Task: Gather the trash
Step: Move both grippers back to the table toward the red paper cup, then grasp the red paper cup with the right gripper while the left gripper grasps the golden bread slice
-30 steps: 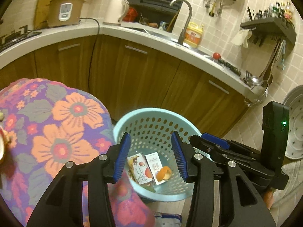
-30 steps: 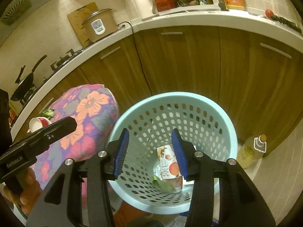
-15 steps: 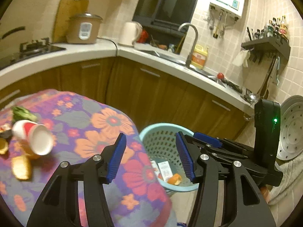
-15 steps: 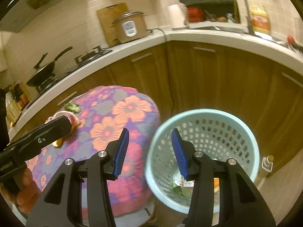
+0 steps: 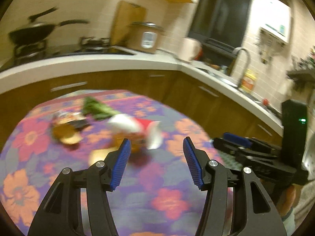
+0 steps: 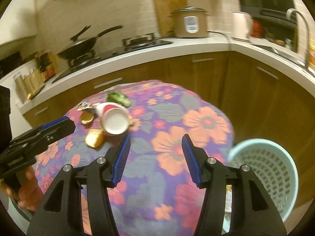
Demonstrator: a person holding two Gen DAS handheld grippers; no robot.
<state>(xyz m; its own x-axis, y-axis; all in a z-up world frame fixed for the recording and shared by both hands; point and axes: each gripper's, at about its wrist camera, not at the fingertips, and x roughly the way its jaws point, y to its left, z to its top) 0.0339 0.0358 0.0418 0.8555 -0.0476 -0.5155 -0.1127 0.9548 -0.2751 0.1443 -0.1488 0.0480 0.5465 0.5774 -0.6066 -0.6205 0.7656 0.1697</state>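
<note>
Trash lies in a cluster on the floral tablecloth (image 6: 177, 137): a red-and-white paper cup (image 6: 114, 120) (image 5: 133, 123) on its side, a green leafy scrap (image 6: 118, 97) (image 5: 96, 108), yellow peel pieces (image 6: 94, 137) (image 5: 65, 135) and a crumpled wrapper (image 6: 83, 105). My left gripper (image 5: 156, 147) hovers open and empty just short of the cup; it also shows from the side in the right wrist view (image 6: 67, 123). My right gripper (image 6: 156, 143) is above the cloth right of the cup, its jaws opening with nothing between them. The light blue perforated basket (image 6: 263, 169) stands on the floor at the table's right.
A white counter over brown cabinets (image 6: 196, 66) curves behind the table, carrying a wok (image 6: 82, 47) on the stove, a rice cooker (image 6: 189, 23), a kettle (image 6: 242, 25) and a sink tap (image 5: 242, 63). A hand (image 6: 27, 192) holds the left gripper.
Both views have swung left, from over the basket to over the table with its trash. Both grippers' jaws stand wider than before. The frames are motion-blurred.
</note>
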